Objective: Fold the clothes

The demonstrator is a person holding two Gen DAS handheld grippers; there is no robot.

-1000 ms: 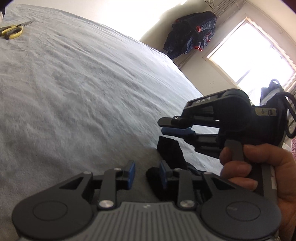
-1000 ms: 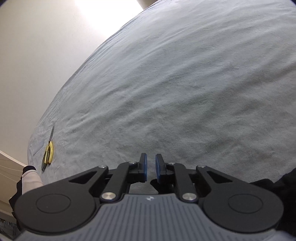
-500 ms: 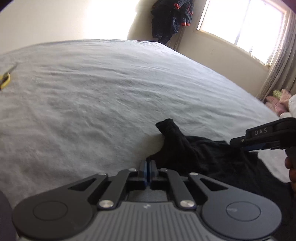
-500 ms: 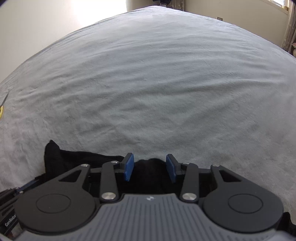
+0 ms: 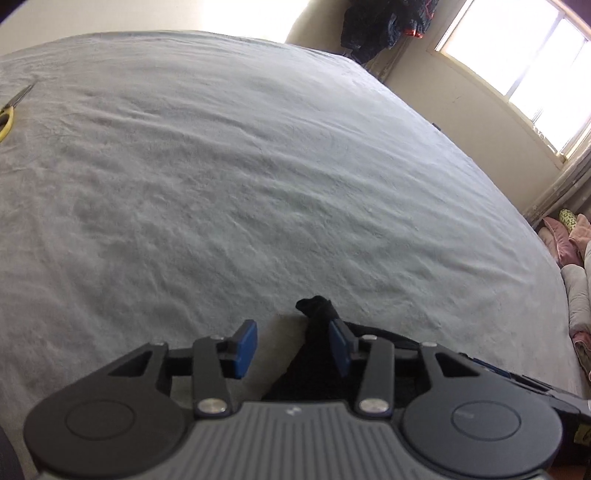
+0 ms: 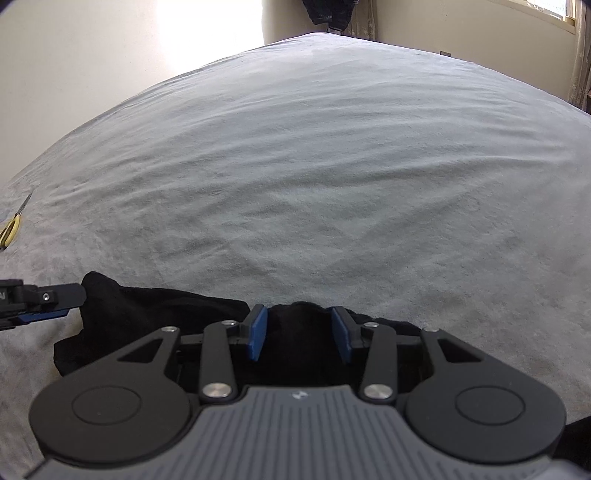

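Garment: black cloth, crumpled, lies on bed at near edge, spread between both claws.
L claw: jaws apart & opening; blue pads clear of cloth; a raised tip of the cloth sits just inside the right-hand pad, grey sheet under the other.
R claw: jaws apart, not clamped; a hump of cloth sits between pads, contact w/ pads can't tell.
Scissors: yellow handles, far left on bed, well apart from cloth.
Bkgd: dark clothes hang in corner by window.
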